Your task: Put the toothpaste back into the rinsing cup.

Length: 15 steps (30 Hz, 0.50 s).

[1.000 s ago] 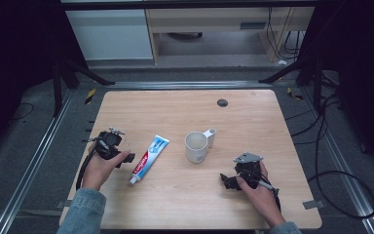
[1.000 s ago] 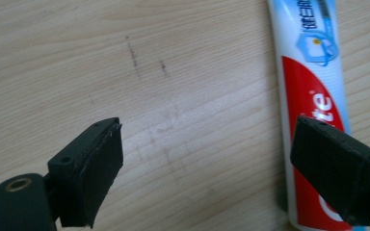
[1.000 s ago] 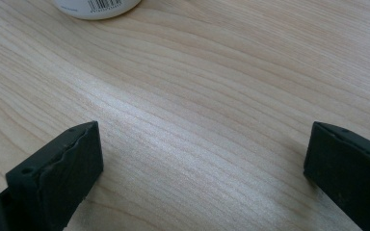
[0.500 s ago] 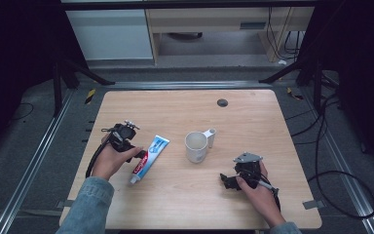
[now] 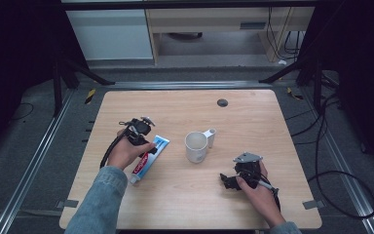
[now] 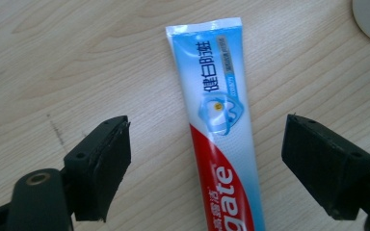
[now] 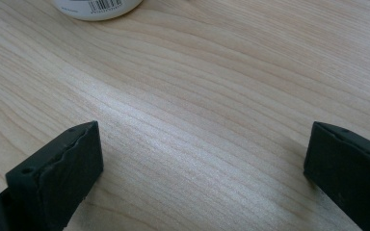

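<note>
The toothpaste tube (image 6: 219,130) bears Chinese characters, "健白防蛀", on its blue end and the cut-off white letters "gate" on red; the mug (image 7: 98,8) shows an unreadable barcode.

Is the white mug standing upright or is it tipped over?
Upright: the high view shows the mug from above, its round mouth facing up, handle at its side.

On the table (image 5: 272,112): one toothpaste tube (image 5: 148,158), one white mug (image 5: 196,146), one small dark round disc (image 5: 222,103); in hand: two black two-jaw grippers, left gripper (image 5: 139,130) and right gripper (image 5: 233,179).
</note>
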### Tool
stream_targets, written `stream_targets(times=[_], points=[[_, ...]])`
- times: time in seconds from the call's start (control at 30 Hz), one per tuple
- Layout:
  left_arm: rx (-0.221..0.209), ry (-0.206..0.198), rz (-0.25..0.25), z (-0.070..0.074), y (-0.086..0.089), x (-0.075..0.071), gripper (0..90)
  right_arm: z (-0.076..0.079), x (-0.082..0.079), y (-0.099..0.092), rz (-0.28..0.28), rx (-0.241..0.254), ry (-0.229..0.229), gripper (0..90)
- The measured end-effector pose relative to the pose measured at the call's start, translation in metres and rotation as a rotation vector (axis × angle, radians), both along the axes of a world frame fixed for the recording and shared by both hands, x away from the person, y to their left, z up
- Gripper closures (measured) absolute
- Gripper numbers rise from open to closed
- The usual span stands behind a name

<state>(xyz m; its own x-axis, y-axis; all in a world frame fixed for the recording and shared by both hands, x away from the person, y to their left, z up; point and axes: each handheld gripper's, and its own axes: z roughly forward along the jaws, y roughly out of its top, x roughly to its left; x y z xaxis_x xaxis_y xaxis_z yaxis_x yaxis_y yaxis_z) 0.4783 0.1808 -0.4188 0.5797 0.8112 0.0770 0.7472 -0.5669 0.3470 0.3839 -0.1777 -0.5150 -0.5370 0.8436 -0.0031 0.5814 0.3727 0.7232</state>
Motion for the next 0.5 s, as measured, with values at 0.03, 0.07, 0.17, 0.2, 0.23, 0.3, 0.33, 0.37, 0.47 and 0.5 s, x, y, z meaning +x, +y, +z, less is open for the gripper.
stream_targets(times=[0.03,0.07,0.17,0.2,0.23,0.3,0.33,0.37,0.47,0.5], points=[[0.005,0.008,-0.002,-0.001,-0.003,0.002,19.3,0.0,0.0,0.0,0.001,-0.003,-0.002,0.3],[0.012,0.015,-0.006,-0.003,-0.004,0.005,20.4,0.0,0.0,0.0,0.001,-0.001,-0.002,0.3],[0.005,0.042,-0.005,-0.008,-0.008,0.011,21.6,0.0,0.0,0.0,0.001,-0.001,-0.001,0.3],[0.004,0.05,-0.003,-0.01,-0.009,0.013,22.2,0.0,0.0,0.0,-0.001,0.003,0.003,0.3],[0.011,0.061,-0.003,-0.013,-0.011,0.015,22.9,0.0,0.0,0.0,-0.001,0.002,0.002,0.3],[0.031,0.086,-0.009,-0.017,-0.012,0.018,23.5,0.0,0.0,0.0,-0.002,0.002,0.004,0.3],[0.034,0.087,-0.004,-0.019,-0.012,0.02,24.0,0.0,0.0,0.0,-0.001,0.0,0.003,0.3],[0.039,0.094,-0.002,-0.021,-0.012,0.021,24.7,0.0,0.0,0.0,-0.001,0.001,0.003,0.3],[0.042,0.101,0.005,-0.024,-0.013,0.023,27.2,0.0,0.001,0.0,0.002,-0.003,0.0,0.3],[0.045,0.112,0.001,-0.027,-0.014,0.026,28.1,0.0,0.001,0.0,0.002,-0.003,0.0,0.3]])
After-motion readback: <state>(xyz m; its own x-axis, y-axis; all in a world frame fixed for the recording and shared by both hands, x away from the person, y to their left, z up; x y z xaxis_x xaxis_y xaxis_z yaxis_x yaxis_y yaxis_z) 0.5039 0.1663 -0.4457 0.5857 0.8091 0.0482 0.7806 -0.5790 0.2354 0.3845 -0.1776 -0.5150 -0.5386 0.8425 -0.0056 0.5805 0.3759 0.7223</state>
